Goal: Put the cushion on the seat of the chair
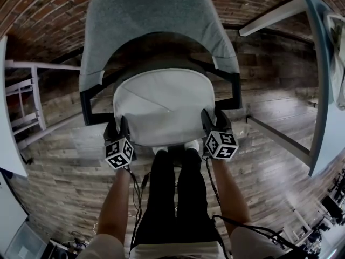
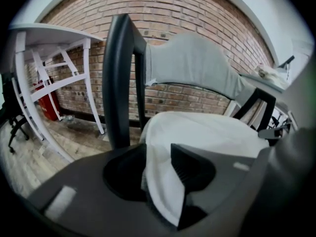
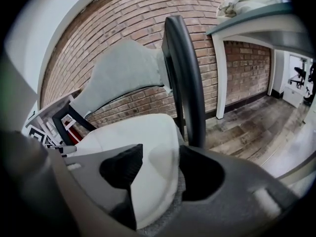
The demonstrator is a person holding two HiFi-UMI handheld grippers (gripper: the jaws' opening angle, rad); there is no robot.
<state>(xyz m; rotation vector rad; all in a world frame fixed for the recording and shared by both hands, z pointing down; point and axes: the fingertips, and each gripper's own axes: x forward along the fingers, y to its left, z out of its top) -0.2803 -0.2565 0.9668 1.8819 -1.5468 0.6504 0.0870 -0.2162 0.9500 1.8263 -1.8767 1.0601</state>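
A white cushion lies flat on the seat of a chair with a grey backrest and black armrests. My left gripper is at the cushion's front left corner and my right gripper at its front right corner. In the left gripper view the cushion's edge runs between the jaws of the left gripper, with a dark gap beside it. In the right gripper view the cushion also sits between the spread jaws of the right gripper. Neither gripper's pads squeeze it.
A white table stands to the left and another table with a pale cloth on it to the right. A brick wall is behind the chair. The person's legs stand at the seat's front edge.
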